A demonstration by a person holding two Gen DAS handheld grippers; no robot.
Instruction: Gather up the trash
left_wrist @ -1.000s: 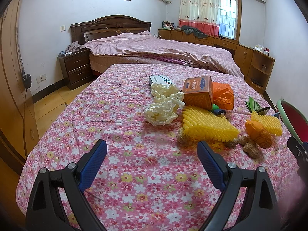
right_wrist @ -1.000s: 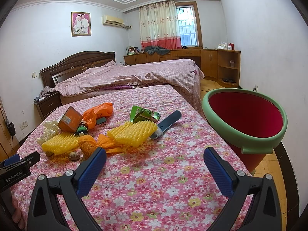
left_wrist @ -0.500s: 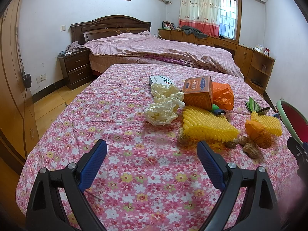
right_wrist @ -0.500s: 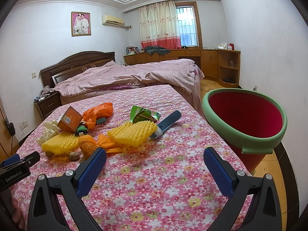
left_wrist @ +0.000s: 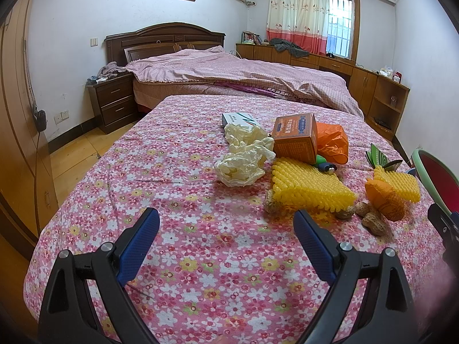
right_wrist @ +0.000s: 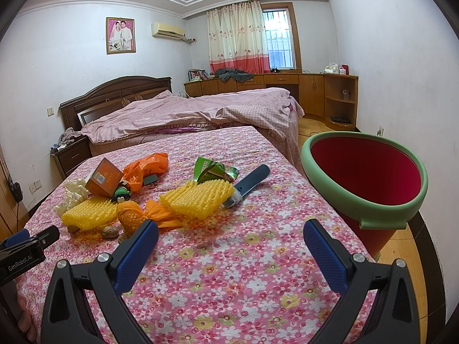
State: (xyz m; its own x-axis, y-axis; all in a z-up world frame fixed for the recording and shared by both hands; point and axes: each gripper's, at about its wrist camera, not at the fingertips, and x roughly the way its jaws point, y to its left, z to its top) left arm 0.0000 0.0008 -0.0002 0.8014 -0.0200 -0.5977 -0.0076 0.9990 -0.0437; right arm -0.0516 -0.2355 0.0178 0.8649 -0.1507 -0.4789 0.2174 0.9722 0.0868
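Both hand-held tools hang over the near end of the pink flowered bedspread [left_wrist: 160, 177] with nothing in them: the left gripper [left_wrist: 226, 233] and the right gripper [right_wrist: 231, 239] each have their blue pads spread wide. The rubbish lies in a loose heap mid-bed, and the red bucket with the green rim [right_wrist: 364, 172] waits just off the bed's right edge. The crumpled cream plastic bag [left_wrist: 242, 164] looks weightless and slippery, so I'd pinch a bunched fold. The yellow foam fruit netting [left_wrist: 308, 185] is soft and springy; squeeze across its edge. The orange cardboard box [left_wrist: 295, 137] is stiff; grip its flat sides
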